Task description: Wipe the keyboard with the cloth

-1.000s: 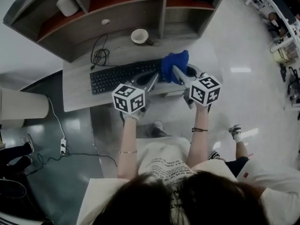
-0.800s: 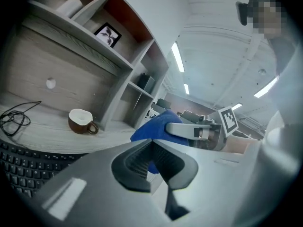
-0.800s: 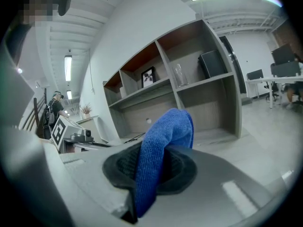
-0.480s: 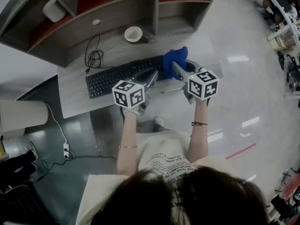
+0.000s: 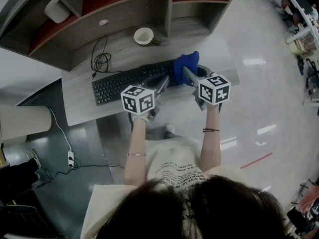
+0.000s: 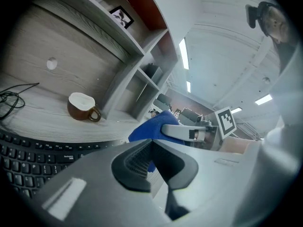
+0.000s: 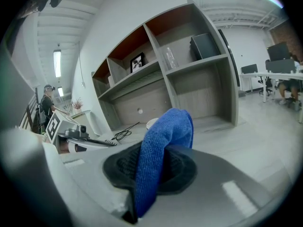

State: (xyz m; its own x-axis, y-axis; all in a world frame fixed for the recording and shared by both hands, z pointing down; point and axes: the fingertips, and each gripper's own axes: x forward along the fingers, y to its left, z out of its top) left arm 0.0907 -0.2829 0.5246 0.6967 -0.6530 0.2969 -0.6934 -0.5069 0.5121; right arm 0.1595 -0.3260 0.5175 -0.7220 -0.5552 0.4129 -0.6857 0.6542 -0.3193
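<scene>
A black keyboard [image 5: 127,81] lies on the grey desk [image 5: 79,103]. Over its right end hangs a blue cloth [image 5: 186,63], with my right gripper [image 5: 186,74] shut on it. In the right gripper view the cloth [image 7: 163,150] stands folded up between the two pads. My left gripper [image 5: 161,82] hovers just left of it, above the keyboard's right part, jaws shut with nothing between them [image 6: 151,144]. The left gripper view shows the keyboard [image 6: 28,150] at lower left and the cloth [image 6: 149,129] beyond the jaw tips.
A brown mug [image 5: 145,36] with white inside stands behind the keyboard, a coiled black cable [image 5: 101,59] to its left. A shelf unit [image 5: 124,6] rises at the desk's back, with a white roll [image 5: 57,9] on it. The desk's front edge runs under my grippers.
Both grippers stay nearly where they were over the keyboard's right end, the cloth still in the right one. Only the head view has shifted slightly.
</scene>
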